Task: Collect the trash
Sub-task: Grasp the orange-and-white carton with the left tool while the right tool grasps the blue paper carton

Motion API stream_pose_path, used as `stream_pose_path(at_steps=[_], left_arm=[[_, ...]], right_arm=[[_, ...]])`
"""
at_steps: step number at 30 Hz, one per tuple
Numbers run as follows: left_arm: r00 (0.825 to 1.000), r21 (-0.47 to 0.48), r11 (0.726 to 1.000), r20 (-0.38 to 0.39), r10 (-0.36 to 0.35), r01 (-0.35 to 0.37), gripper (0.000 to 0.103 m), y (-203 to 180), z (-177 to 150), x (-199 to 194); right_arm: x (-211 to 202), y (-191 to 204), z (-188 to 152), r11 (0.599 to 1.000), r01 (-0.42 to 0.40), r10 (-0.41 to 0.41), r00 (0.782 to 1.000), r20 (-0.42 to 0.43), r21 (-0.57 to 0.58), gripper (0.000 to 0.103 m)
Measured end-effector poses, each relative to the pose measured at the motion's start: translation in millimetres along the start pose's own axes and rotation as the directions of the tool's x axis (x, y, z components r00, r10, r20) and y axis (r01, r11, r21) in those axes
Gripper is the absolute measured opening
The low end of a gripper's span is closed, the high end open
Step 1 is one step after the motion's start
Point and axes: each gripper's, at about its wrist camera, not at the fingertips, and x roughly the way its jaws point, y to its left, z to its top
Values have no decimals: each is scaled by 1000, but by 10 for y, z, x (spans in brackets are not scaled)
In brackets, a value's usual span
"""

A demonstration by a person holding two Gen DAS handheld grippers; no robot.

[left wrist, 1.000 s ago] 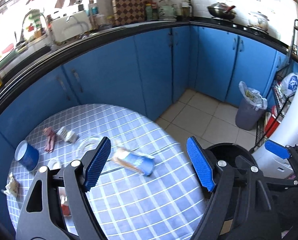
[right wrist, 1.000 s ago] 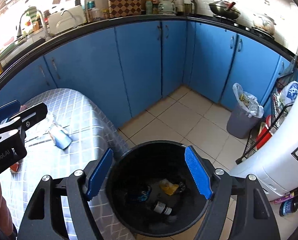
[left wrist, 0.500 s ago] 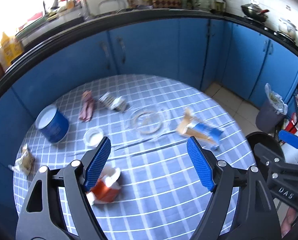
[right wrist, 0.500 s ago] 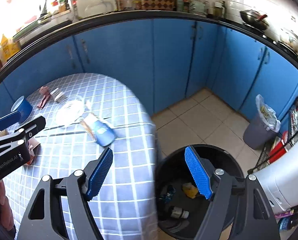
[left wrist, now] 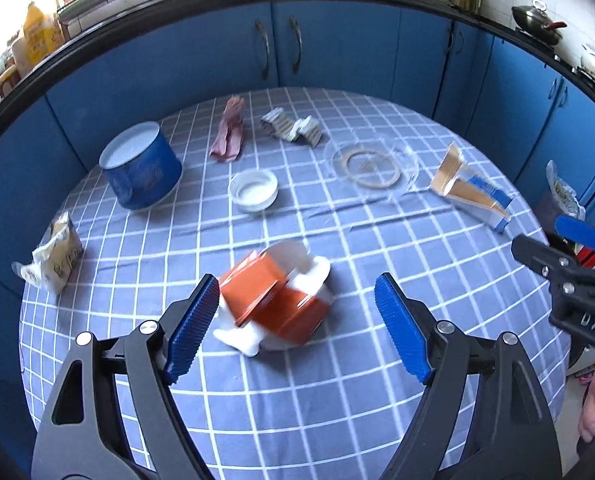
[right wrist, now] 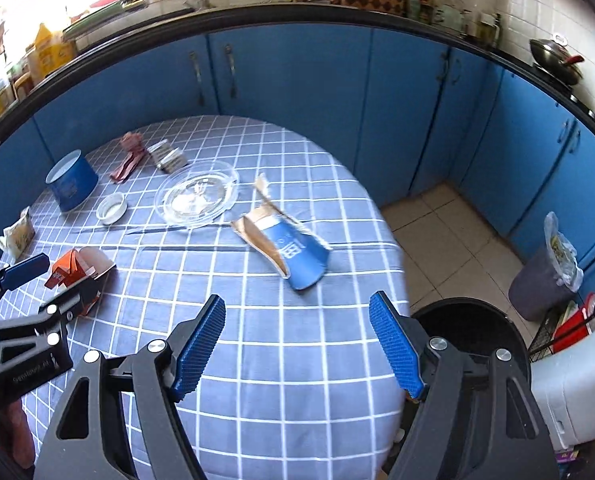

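1. The crushed orange carton (left wrist: 275,300) lies on the checked table (left wrist: 337,380), just before my left gripper (left wrist: 297,324).
2. Its jaws stand apart, nothing pinched.
3. My right gripper (right wrist: 297,344) hangs over bare cloth, jaws apart, empty; the blue carton (right wrist: 293,252) lies beyond it.

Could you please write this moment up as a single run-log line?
left gripper: open, over orange carton | right gripper: open, empty, near blue carton | black bin: beside table
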Motion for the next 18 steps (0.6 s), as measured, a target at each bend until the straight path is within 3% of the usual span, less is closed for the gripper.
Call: stream_pose_path(at_steps=[8,10,11,12,18], left_arm=[[999,16,1000,28,17,-18,80,2,-68,112],[1000,12,1000,16,19,-19,72,24,-67,190],[1000,8,1000,1,13,-13,59,40,-55,240],[1000,-10,1000,-17,-6,6,54,79,-49,307],[1000,-35,999,-6,-8,8,44,186,28,367]], right_arm=[[206,68,45,1000,-2,2,1000,-25,-10,73],[265,68,71,1000,-4,3,1000,-31,-13,73],[298,70,90,1000,-5,4,999,-34,-15,73],[325,72,107,1000,-5,4,999,-35,-17,73],[476,88,218,999,-10,9,999,-37,-30,73]])
